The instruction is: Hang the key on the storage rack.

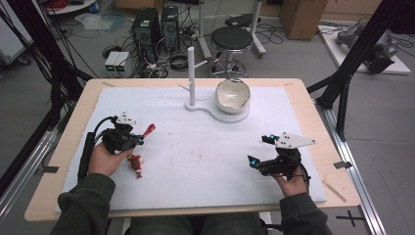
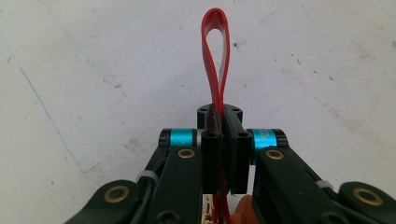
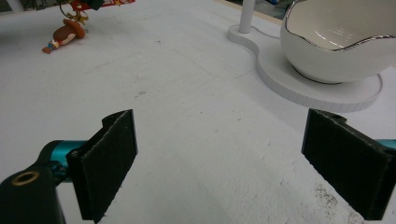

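A red strap loop (image 2: 215, 51) is standing pinched between the jaws of the left gripper (image 1: 128, 137) at the left of the frame, its long axis running up and right toward the white peg stand (image 1: 192, 78) at upper centre. A small figurine keychain (image 1: 136, 165) is hanging just below that gripper, by the person's left hand (image 1: 105, 159). The right gripper (image 1: 268, 154) is resting with jaws wide at lower right, well apart. The white bowl (image 1: 232, 95) is sitting beside the stand; the worktop (image 1: 195, 161) between looks clear.
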